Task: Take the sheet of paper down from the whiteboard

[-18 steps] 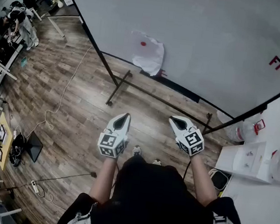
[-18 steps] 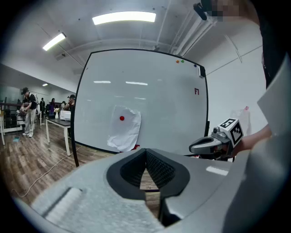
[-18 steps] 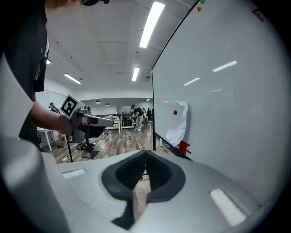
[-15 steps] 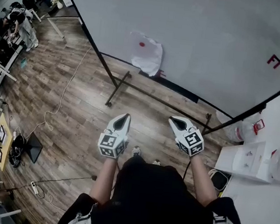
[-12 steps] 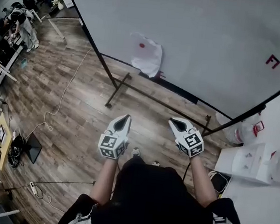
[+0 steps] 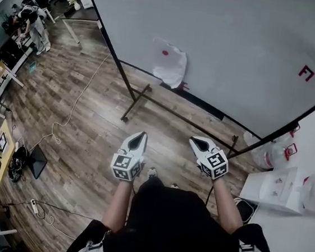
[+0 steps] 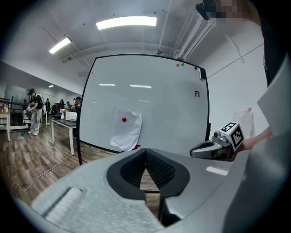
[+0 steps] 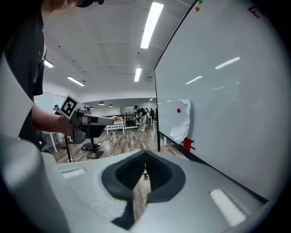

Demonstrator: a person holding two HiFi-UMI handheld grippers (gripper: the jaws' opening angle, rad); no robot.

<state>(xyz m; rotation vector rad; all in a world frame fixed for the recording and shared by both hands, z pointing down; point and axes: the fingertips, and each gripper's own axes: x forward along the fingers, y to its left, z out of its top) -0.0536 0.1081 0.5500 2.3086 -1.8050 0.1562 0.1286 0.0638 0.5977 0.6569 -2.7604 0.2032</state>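
A wood-plank floor (image 6: 89, 126) spreads below. A thin white cable (image 6: 72, 108) snakes across it toward its left edge, where a dark flat object (image 6: 36, 163) and a white power strip (image 6: 34, 208) lie. People (image 6: 35, 21) stand by tables at the floor's far left corner. A white cabinet (image 6: 270, 189) stands at its right edge.

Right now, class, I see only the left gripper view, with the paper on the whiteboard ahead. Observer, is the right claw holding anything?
Observer: No; the right gripper view shows the right claw shut, empty.
Operator: Anything on the floor before the whiteboard?
Observer: The head view shows the stand's black foot bar jutting toward you.
Operator: And to my right?
Observer: A white cabinet beside the whiteboard's right end.
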